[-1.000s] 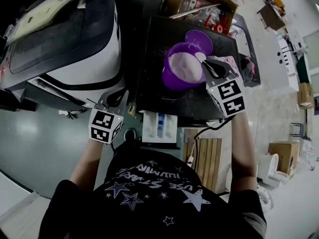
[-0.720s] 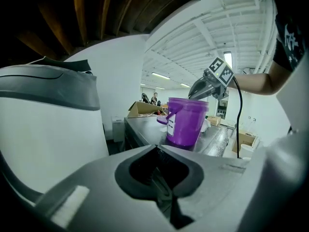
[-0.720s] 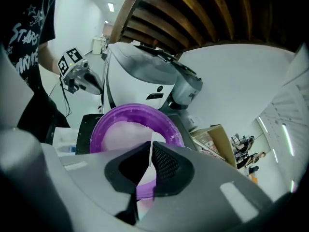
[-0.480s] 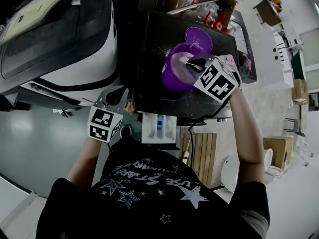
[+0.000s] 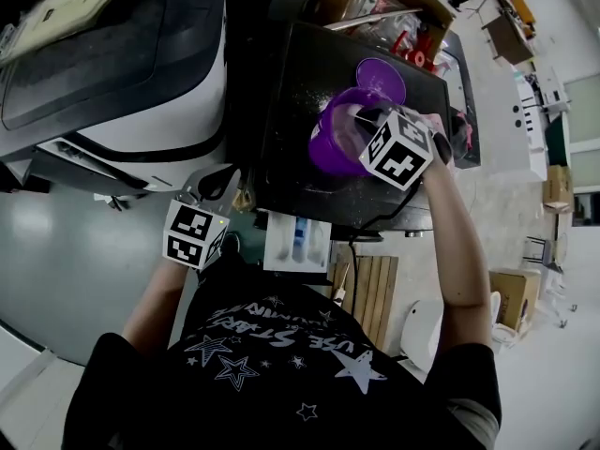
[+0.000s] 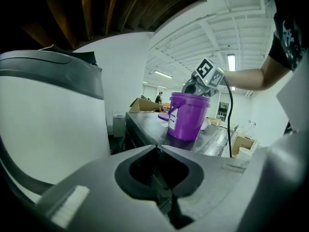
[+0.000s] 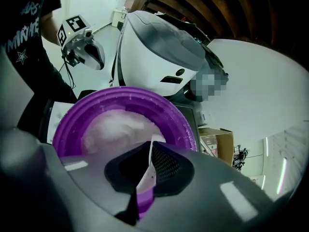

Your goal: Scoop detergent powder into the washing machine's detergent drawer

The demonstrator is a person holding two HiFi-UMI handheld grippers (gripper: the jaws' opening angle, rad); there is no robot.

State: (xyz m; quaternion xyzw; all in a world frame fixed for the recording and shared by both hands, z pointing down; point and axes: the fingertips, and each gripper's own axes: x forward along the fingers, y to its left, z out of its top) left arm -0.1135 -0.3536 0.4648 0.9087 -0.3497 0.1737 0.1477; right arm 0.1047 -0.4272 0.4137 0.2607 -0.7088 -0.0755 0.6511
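Note:
A purple bucket of white detergent powder stands on a black table. My right gripper reaches over the bucket's rim from the right and points down at the powder. It is shut on the thin white scoop, whose bowl is hidden. The white detergent drawer stands pulled out at the table's near edge. My left gripper hangs left of the drawer, shut, with nothing between its jaws. In the left gripper view the bucket stands ahead.
The purple lid lies behind the bucket. A white and grey washing machine fills the left. A cardboard box of clutter sits behind the table. A black cable hangs off the front edge.
My right gripper has swung left from the bucket's right side to over its rim and tipped down toward the powder. The left gripper has barely moved.

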